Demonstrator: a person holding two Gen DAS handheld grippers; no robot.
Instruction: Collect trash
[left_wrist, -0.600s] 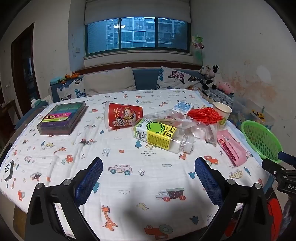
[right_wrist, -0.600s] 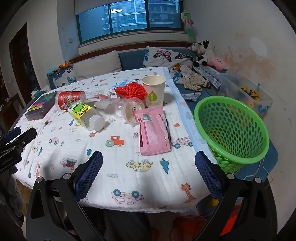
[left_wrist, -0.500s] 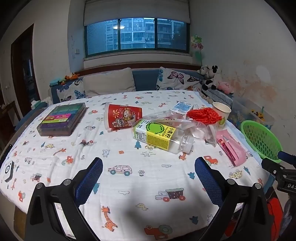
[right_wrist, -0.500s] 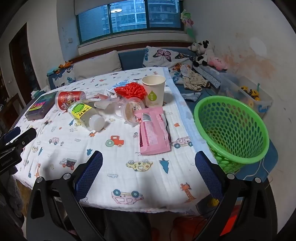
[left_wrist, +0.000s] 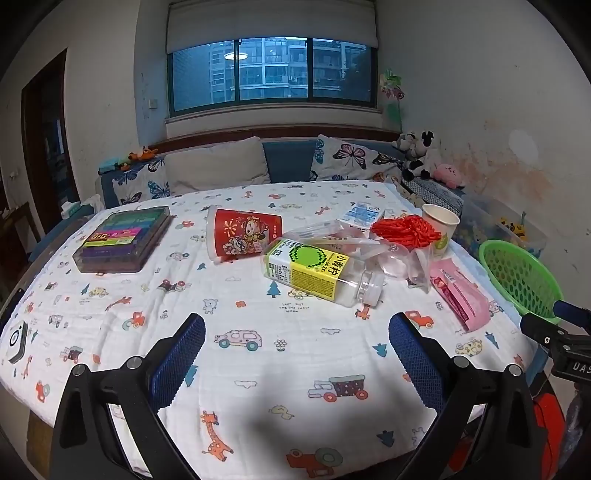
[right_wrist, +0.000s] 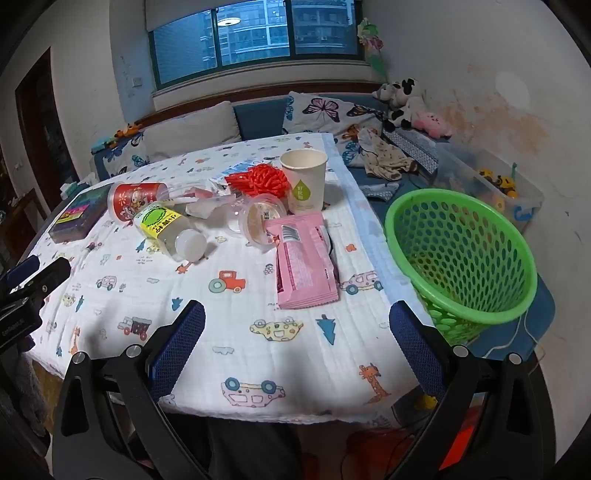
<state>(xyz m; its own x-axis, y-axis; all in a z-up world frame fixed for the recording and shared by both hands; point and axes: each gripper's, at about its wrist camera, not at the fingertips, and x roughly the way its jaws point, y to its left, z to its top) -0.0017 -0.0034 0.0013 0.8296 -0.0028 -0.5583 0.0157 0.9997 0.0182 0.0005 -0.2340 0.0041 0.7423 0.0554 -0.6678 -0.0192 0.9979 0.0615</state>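
Note:
Trash lies in a heap on the cartoon-print tablecloth (left_wrist: 258, 339): a clear bottle with a yellow-green label (left_wrist: 317, 271), a red printed cup on its side (left_wrist: 243, 234), a red shredded bundle (left_wrist: 406, 230), a paper cup (right_wrist: 304, 181), a pink wrapper (right_wrist: 303, 264), a clear lidded cup (right_wrist: 258, 219). A green mesh basket (right_wrist: 461, 254) stands right of the table. My left gripper (left_wrist: 295, 343) is open and empty above the near cloth. My right gripper (right_wrist: 295, 332) is open and empty just short of the pink wrapper.
A dark box of coloured items (left_wrist: 123, 240) lies at the table's far left. A small white device (left_wrist: 16, 341) sits on the left edge. A sofa with butterfly cushions (left_wrist: 351, 157) and plush toys (left_wrist: 417, 155) stands behind. A clear toy bin (right_wrist: 491, 188) is beyond the basket.
The left wrist view has tilted slightly, so the table sits a little lower in frame. The right gripper has barely moved. Both stay open and empty.

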